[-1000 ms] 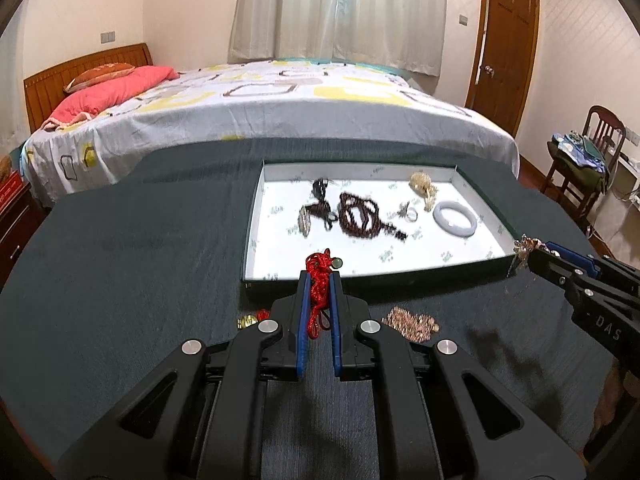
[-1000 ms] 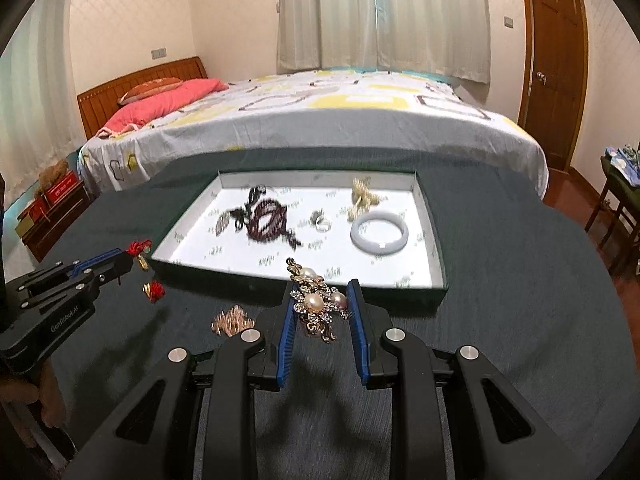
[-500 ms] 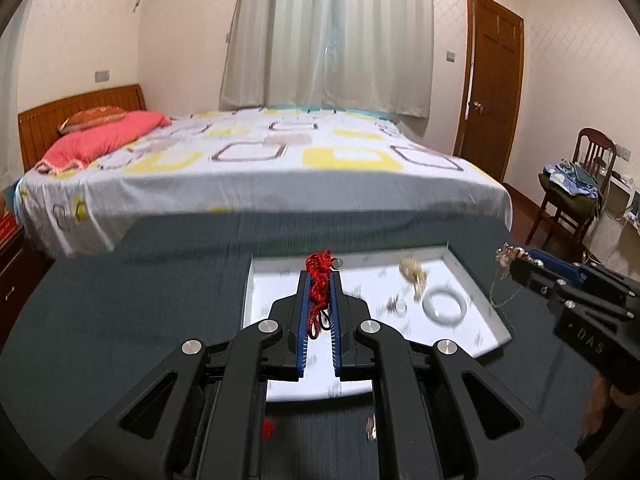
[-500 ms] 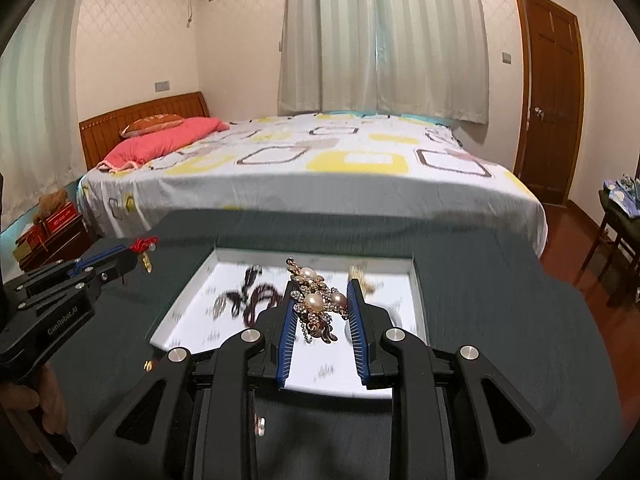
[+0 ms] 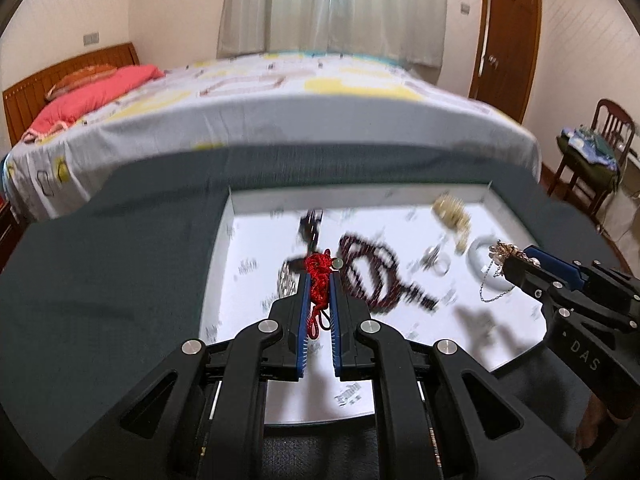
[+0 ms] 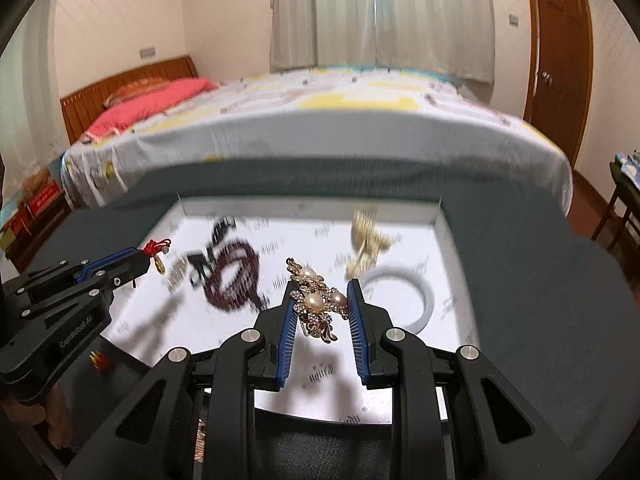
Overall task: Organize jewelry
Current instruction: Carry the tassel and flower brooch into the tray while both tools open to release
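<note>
Left tool: clamped on the red cord charm, now carried over the tray.
Right tool: clamped on the pearl brooch, likewise moved above the tray floor.
Meaning: both pieces look ready to set down inside.

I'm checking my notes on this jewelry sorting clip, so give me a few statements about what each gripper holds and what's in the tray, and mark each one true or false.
1. The left gripper is shut on a red cord charm. True.
2. The right gripper is empty. False: it is shut on a pearl brooch.
3. A white bangle lies in the tray. True.
4. The tray holds nothing yet. False: a dark bead string and a gold piece also lie in it.
5. Both grippers are held over the tray. True.
</note>
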Demonstrator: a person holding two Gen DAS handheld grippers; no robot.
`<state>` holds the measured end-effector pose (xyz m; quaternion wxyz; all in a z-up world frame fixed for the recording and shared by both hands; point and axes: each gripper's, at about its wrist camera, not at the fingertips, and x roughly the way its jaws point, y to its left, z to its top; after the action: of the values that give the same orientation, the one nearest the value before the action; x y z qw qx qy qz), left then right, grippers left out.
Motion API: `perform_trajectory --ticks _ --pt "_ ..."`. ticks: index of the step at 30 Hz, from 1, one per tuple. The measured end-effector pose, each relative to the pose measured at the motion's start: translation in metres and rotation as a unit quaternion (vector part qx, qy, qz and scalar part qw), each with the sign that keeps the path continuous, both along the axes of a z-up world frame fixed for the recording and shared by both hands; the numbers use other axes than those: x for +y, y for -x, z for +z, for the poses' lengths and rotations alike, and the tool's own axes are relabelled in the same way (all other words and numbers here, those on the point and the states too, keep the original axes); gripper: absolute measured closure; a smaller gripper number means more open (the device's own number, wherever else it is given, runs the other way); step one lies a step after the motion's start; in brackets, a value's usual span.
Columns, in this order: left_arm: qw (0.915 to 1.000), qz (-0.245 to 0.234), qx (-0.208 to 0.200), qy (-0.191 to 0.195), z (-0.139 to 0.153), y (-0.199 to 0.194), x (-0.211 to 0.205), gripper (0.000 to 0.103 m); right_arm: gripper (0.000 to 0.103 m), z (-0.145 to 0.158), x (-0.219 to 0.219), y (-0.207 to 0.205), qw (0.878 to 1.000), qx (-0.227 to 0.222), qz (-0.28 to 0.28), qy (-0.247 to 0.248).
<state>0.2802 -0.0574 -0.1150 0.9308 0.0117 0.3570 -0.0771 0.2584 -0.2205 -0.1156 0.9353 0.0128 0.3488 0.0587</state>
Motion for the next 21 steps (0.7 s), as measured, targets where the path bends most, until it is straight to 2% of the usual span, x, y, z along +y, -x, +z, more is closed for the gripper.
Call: perform_trajectory --ticks 8,16,19,21 --pt "0.9995 0.004 0.032 -0.004 -0.026 -0.008 0.005 0.094 0.078 -0.02 0.007 -0.009 0.999 0.026 0.01 0.015" --pt "0.9983 0.006 0.057 0.003 -0.035 -0.014 0.009 0.093 0.077 -0.027 0.008 -0.014 0.998 0.052 0.016 0.013" --pt "0.9976 0.005 0.069 0.006 -0.038 -0.015 0.01 0.091 0.076 -0.028 0.007 -0.014 0.998 0.054 0.015 0.011" --pt "0.9976 0.005 0.068 0.006 -0.038 -0.014 0.011 0.084 0.072 -0.029 0.007 -0.014 0.998 0.057 0.016 0.01"
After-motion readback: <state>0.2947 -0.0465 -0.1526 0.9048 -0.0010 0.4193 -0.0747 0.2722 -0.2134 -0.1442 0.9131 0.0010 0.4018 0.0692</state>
